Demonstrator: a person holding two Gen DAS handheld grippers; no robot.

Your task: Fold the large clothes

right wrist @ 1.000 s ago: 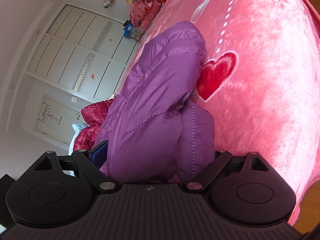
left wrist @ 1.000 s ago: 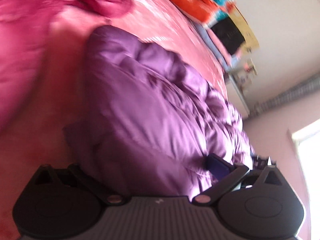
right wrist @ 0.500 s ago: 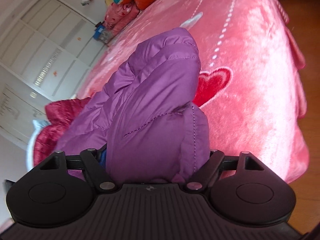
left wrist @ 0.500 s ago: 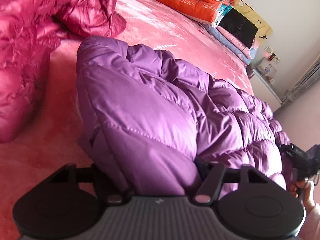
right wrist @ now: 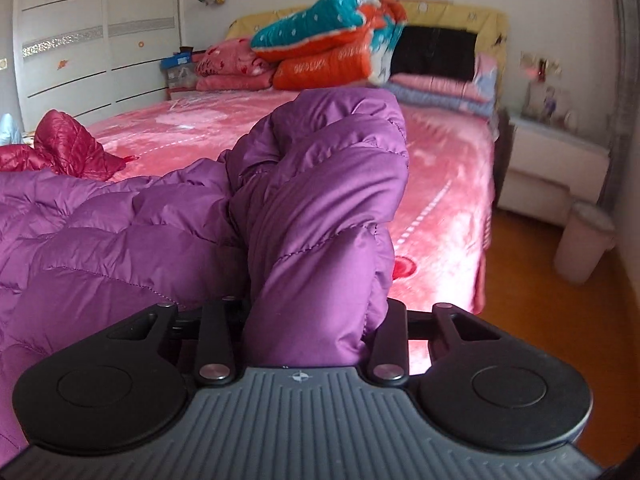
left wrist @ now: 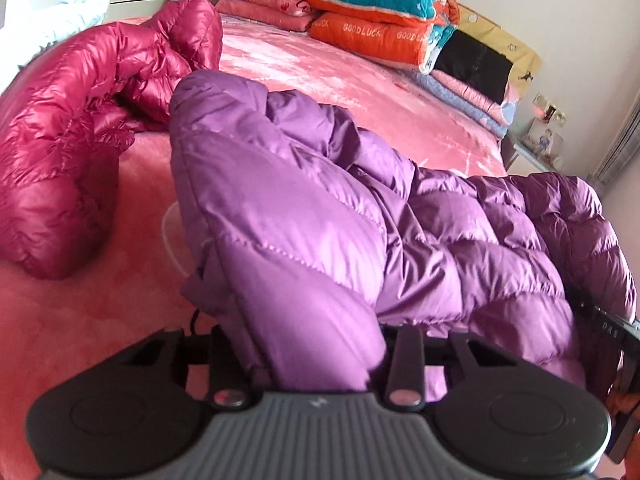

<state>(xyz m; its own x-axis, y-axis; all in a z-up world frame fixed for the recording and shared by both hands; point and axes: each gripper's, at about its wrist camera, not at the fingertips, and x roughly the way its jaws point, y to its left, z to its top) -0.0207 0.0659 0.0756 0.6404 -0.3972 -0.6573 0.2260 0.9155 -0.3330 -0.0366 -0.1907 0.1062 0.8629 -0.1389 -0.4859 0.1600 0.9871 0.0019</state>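
A purple quilted down jacket (left wrist: 360, 216) lies bunched across the pink bed (left wrist: 320, 72). My left gripper (left wrist: 308, 352) is shut on a fold of the purple jacket, which bulges out between the jaws and hides the fingertips. My right gripper (right wrist: 308, 320) is shut on another fold of the same jacket (right wrist: 320, 200), which rises in a hump ahead of it. The right gripper's edge shows at the far right of the left wrist view (left wrist: 616, 332).
A crimson down jacket (left wrist: 80, 120) lies heaped on the bed to the left. Folded quilts and pillows (left wrist: 380, 12) are stacked at the headboard. A white nightstand (right wrist: 556, 168) and a bin (right wrist: 584, 240) stand on the wooden floor right of the bed. Wardrobe doors (right wrist: 88, 32) are at back left.
Both grippers have swung upright and level, carrying the purple jacket folds with them. The views now look along the bed toward the headboard. Both stay shut on the jacket.
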